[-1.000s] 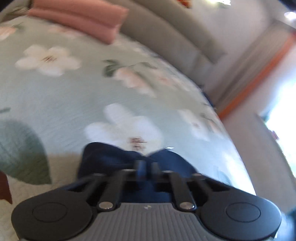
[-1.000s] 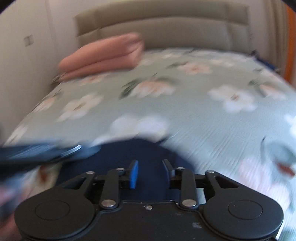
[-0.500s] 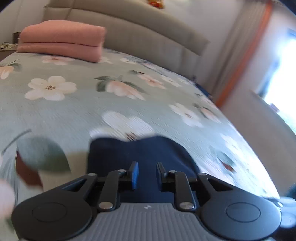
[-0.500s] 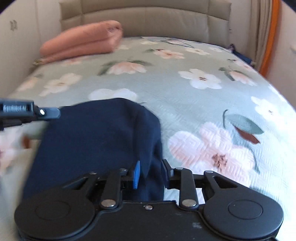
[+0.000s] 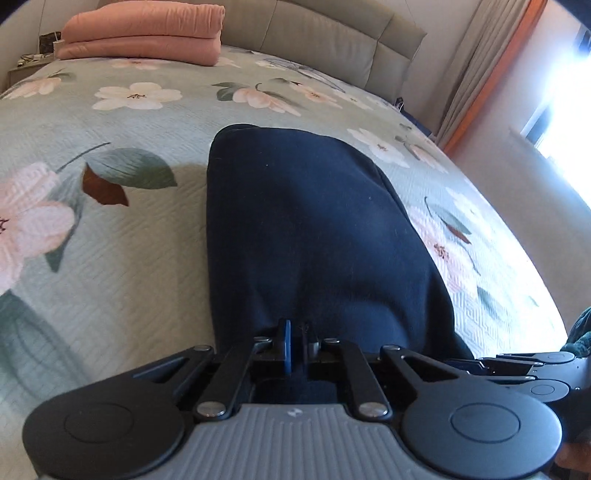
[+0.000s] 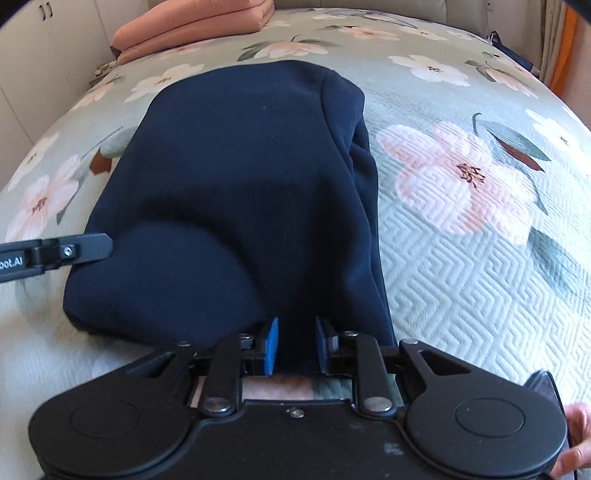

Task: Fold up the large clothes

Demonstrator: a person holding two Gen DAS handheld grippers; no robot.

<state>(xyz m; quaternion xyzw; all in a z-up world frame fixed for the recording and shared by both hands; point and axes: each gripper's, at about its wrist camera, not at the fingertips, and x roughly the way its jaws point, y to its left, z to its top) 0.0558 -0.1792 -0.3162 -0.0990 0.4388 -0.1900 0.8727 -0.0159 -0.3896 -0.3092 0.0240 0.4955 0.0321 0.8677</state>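
Note:
A dark navy garment (image 5: pixel 306 229) lies folded in a long stack on the floral bedspread (image 5: pixel 110 258); it also shows in the right wrist view (image 6: pixel 229 192). My left gripper (image 5: pixel 295 341) is shut on the garment's near edge, with cloth pinched between the blue pads. My right gripper (image 6: pixel 295 339) holds the near right edge of the garment between its blue pads (image 6: pixel 271 345), jaws narrowly apart with cloth between them. The left gripper's finger (image 6: pixel 70 253) shows at the left of the right wrist view.
A folded pink blanket (image 5: pixel 144 31) lies at the head of the bed by the padded headboard (image 5: pixel 325 40). Curtains (image 5: pixel 476 74) and a bright window are to the right. The bed's right edge (image 5: pixel 524 258) drops off near the garment.
Both grippers have pulled back toward the near edge of the bed, dragging the navy garment's edge over. The garment now lies stretched out longer in front of both cameras.

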